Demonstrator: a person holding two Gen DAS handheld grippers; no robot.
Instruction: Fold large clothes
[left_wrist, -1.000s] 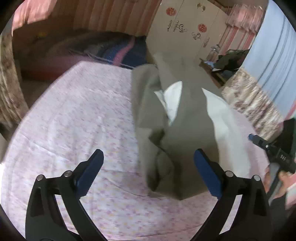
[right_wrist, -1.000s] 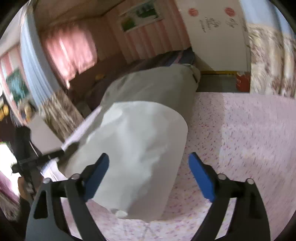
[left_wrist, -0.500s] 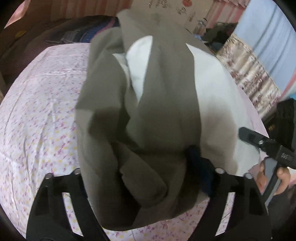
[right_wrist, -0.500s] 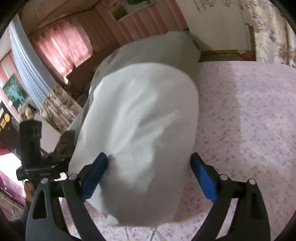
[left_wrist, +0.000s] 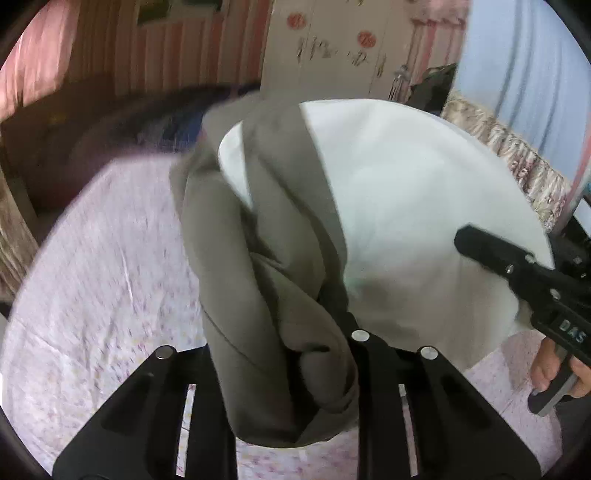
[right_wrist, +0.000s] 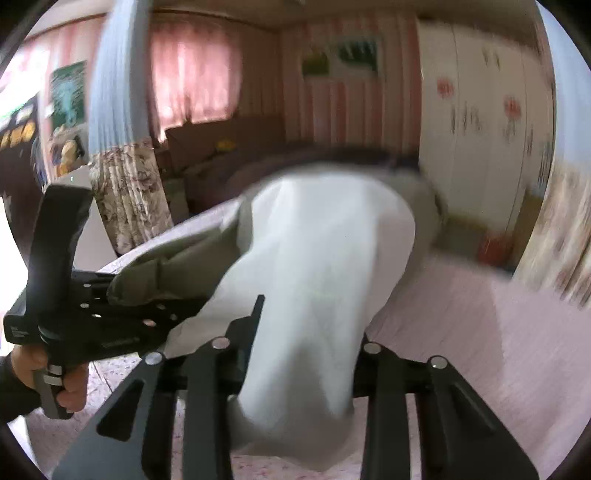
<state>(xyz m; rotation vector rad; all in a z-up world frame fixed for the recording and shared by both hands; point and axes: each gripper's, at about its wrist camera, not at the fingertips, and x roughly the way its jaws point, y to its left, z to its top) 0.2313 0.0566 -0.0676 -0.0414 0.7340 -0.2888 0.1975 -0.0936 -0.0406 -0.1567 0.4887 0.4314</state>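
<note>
We grip the garment (left_wrist: 406, 221) at its near end with both grippers: left gripper (left_wrist: 280, 343) clenched on grey cloth, right gripper (right_wrist: 295, 347) on white. It runs lengthwise away from us over the bed (left_wrist: 103, 277).

Bedroom interior: a bed with pink floral sheet (left_wrist: 96, 280) fills the foreground, before a pink-striped wall (right_wrist: 373, 99) bearing a green picture (right_wrist: 341, 57). A white wardrobe (right_wrist: 476, 122) with red decals stands right of the stripes; backlit pink curtains (right_wrist: 192, 77), a pale blue curtain (right_wrist: 110, 85) and a dark sofa (right_wrist: 221, 147) lie left.
</note>
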